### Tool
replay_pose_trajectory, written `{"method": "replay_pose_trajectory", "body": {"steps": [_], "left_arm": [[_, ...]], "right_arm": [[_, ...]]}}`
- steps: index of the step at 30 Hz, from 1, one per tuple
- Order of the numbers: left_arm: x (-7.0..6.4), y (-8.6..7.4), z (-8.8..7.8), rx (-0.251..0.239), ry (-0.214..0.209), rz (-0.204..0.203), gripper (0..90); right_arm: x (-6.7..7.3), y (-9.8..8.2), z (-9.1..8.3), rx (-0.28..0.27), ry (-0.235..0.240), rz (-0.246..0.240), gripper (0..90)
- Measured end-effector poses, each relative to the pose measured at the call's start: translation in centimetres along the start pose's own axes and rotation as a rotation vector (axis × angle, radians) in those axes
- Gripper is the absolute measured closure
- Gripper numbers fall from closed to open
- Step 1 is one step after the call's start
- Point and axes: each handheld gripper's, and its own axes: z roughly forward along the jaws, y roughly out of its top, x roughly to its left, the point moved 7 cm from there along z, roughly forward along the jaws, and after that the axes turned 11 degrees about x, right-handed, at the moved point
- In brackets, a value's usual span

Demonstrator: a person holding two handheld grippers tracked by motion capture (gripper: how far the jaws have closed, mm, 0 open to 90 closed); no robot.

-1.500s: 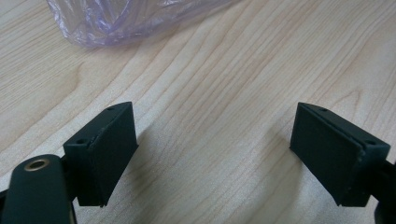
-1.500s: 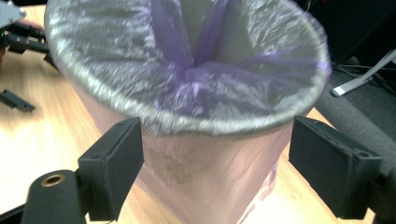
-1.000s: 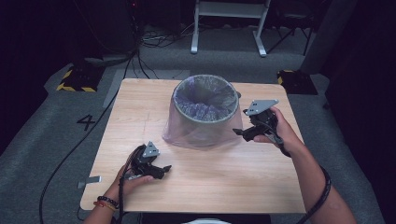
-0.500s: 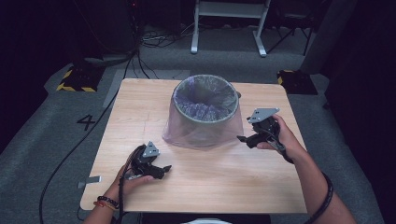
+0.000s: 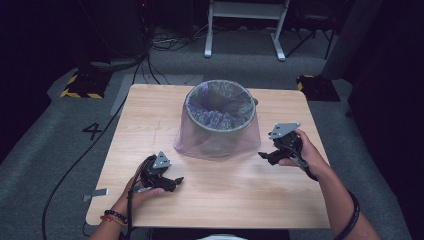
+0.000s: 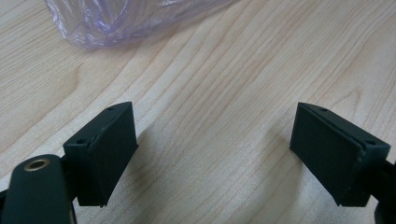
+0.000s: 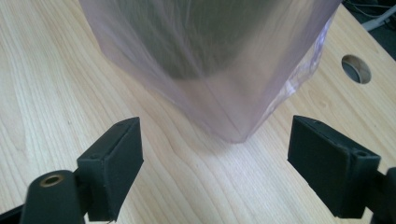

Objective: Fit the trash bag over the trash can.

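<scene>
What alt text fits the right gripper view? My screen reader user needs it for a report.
A thin purple plastic bag, draped over a dark bin, hangs to the wooden table just ahead of the open right gripper. Nothing sits between its black jaws. A round hole shows in the tabletop at right.

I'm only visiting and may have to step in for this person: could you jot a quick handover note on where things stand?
Left gripper: open, empty, low over the table near the front.
Right gripper: open, empty, facing the bag's lower corner.
Bin: mid-table, rear half; purple bag lines it and drapes down the outside to the tabletop.
Done: bag is folded over the rim.
Left: probably tidying the loose bag; nothing is gripped yet.
</scene>
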Motion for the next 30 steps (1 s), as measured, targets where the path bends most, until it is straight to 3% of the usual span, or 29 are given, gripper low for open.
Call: {"method": "replay_pose_trajectory", "body": {"steps": [18,30], "left_arm": [[0.0,0.0,0.0,0.000,0.000,0.000,14.2],[0.0,0.0,0.0,0.000,0.000,0.000,14.2]], "right_arm": [[1.0,-4.0,2.3,0.086,-0.016,0.016,18.0],[1.6,-6.0,3.3,0.100,-0.006,0.048,18.0]]}}
